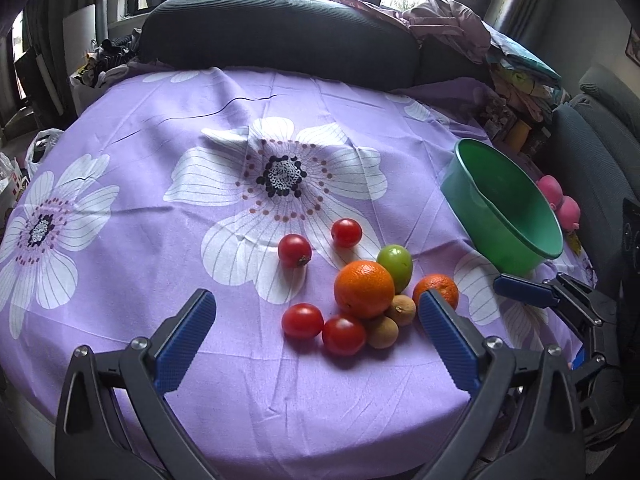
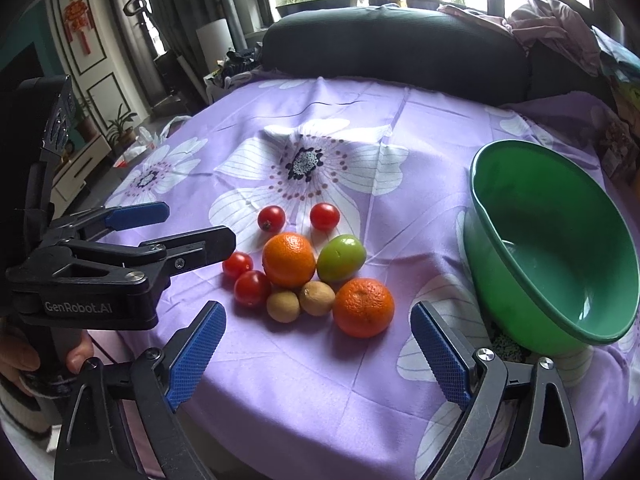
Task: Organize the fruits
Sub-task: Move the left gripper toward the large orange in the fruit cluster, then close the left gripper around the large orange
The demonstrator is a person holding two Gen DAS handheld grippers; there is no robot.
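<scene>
Purple flowered cloth (image 2: 320, 380) covers a round bench, drawn smooth, a few creases.

Right gripper (image 2: 318, 344): fingers spread wide, nothing between the blue pads, tilted down toward the fruit pile. Left gripper (image 1: 316, 340): likewise spread and empty, aimed at the same pile from the other side. Nothing is gripped yet; judging by the aim, both are lining up for a first pick.

Fruit sits in one loose cluster near the bench's near edge. Large orange (image 2: 289, 259) touches a green fruit (image 2: 341, 258); small orange (image 2: 363, 307) lies just beside them, nearest the right fingers. Two brown fruits (image 2: 300, 302) are tucked against the oranges. Four tomatoes (image 2: 252, 288): two touching the cluster, two set apart behind it.

Green bowl (image 2: 532, 248) stands empty to the right of the pile, tipped slightly, mouth toward the fruit. Probably the destination, placed within easy reach of the right hand.

Behind the bench: dark sofa back (image 2: 392, 40), heaped clothes (image 2: 560, 28), windows, plants outside.
</scene>
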